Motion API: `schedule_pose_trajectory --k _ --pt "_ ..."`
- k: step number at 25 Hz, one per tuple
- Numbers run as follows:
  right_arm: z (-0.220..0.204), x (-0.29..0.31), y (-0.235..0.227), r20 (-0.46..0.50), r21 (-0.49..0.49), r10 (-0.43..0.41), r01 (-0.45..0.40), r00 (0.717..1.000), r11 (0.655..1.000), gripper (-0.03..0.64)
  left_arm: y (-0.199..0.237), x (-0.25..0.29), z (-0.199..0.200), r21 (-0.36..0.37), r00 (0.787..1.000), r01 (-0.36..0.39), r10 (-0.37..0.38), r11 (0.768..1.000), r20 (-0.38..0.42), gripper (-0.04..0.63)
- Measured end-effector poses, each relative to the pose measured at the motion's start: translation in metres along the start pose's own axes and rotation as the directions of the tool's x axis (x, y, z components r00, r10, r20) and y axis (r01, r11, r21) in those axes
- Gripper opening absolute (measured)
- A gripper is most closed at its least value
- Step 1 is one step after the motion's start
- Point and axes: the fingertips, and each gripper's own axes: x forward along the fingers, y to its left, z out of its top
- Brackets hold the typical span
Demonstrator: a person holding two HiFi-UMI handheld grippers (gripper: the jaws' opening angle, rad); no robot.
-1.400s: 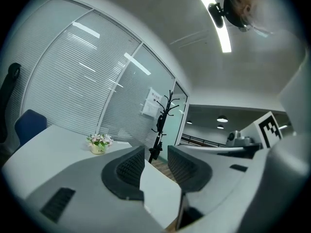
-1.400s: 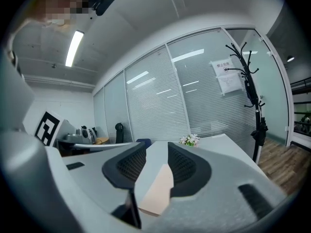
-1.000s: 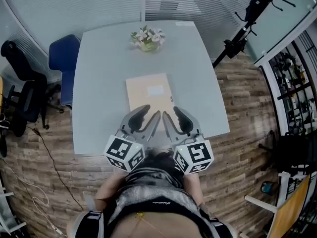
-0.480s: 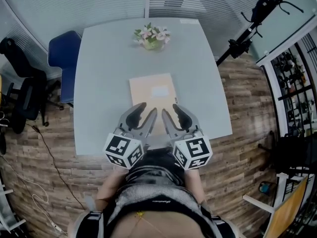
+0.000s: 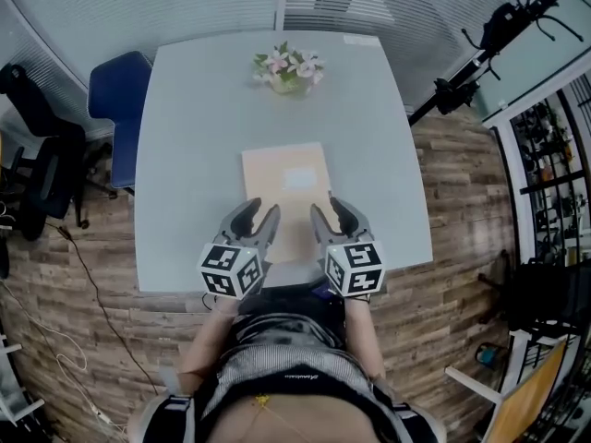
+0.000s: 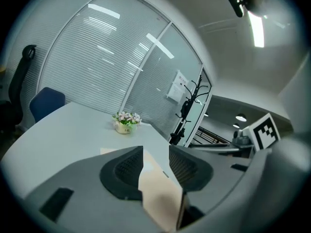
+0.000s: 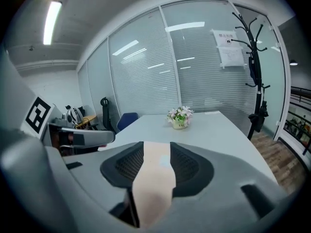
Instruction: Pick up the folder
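A tan folder (image 5: 286, 187) with a pale label lies flat on the grey table (image 5: 185, 155), its near end by the table's front edge. My left gripper (image 5: 261, 210) hovers over the folder's near left corner and my right gripper (image 5: 330, 209) over its near right corner. Both point away from me, and both pairs of jaws are opening. In the left gripper view the folder (image 6: 158, 188) shows in the gap of that gripper (image 6: 155, 152), with no pad pressing on it. The right gripper view shows the same: the folder (image 7: 155, 174) lies in the right gripper's (image 7: 156, 147) gap.
A small pot of flowers (image 5: 288, 67) stands at the table's far end. A blue chair (image 5: 115, 95) and a black office chair (image 5: 37, 146) stand to the left. A black coat stand (image 5: 480, 44) rises at the far right on the wood floor.
Both grippers have dropped lower towards the table at the folder's near end. Their jaws stand slightly wider. The folder has not moved.
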Motion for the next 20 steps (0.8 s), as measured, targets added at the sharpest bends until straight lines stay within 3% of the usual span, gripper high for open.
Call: schedule_pose_trajectory --k 5,11,20 --pt "-0.045 0.031 -0.034 -0.115 0.029 -0.022 0.026 0.993 0.999 0.194 0.043 0.014 -0.038 -0.048 0.992 -0.104 0.100 0.993 -0.083 0.163" --pt "-0.094 0.067 -0.067 -0.219 0.125 0.000 0.028 0.976 0.992 0.234 0.091 0.026 -0.082 -0.133 0.963 -0.221 0.195 0.966 -0.185 0.198" --pt "-0.146 0.105 -0.093 -0.336 0.274 0.092 0.004 0.938 0.962 0.293 0.122 0.054 -0.141 -0.266 0.925 -0.280 0.185 0.922 -0.333 0.241"
